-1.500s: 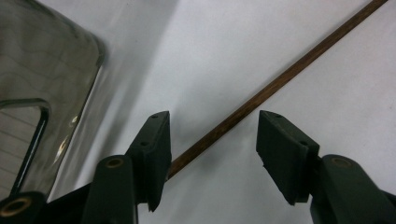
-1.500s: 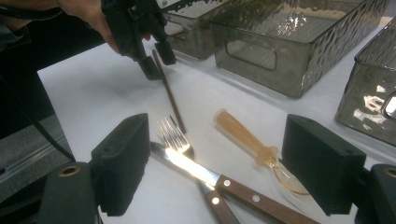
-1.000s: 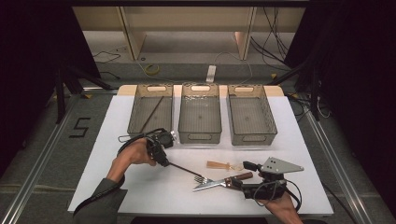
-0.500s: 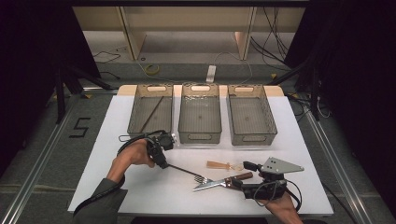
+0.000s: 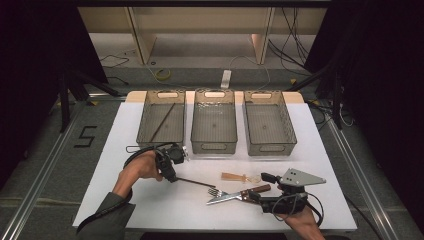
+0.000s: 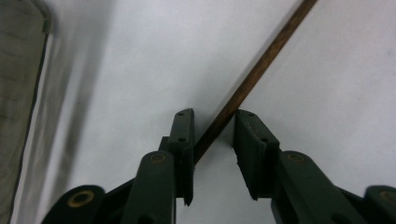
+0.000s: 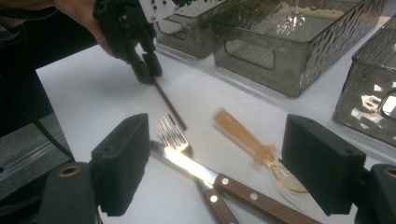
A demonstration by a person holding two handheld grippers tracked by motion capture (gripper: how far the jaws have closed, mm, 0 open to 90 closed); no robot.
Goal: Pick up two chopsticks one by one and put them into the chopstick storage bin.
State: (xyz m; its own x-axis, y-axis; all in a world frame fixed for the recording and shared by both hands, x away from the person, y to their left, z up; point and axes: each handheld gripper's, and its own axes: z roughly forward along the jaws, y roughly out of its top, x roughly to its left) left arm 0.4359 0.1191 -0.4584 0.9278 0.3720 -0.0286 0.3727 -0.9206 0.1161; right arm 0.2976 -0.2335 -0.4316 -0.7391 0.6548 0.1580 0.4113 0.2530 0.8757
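Wooden chopstick (image 6: 261, 65) sits loosely between the slightly parted left tongs (image 6: 213, 122); right tongs (image 7: 224, 168) gape wide; three bins (image 5: 214, 121).

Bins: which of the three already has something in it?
The left bin: a dark chopstick lies slanted across its floor. The middle bin and right bin look empty.

Three bins (image 5: 214, 125) sit behind my fork (image 5: 216, 191) and knife (image 5: 240, 195); a stick (image 5: 162, 121) lies in the left one.
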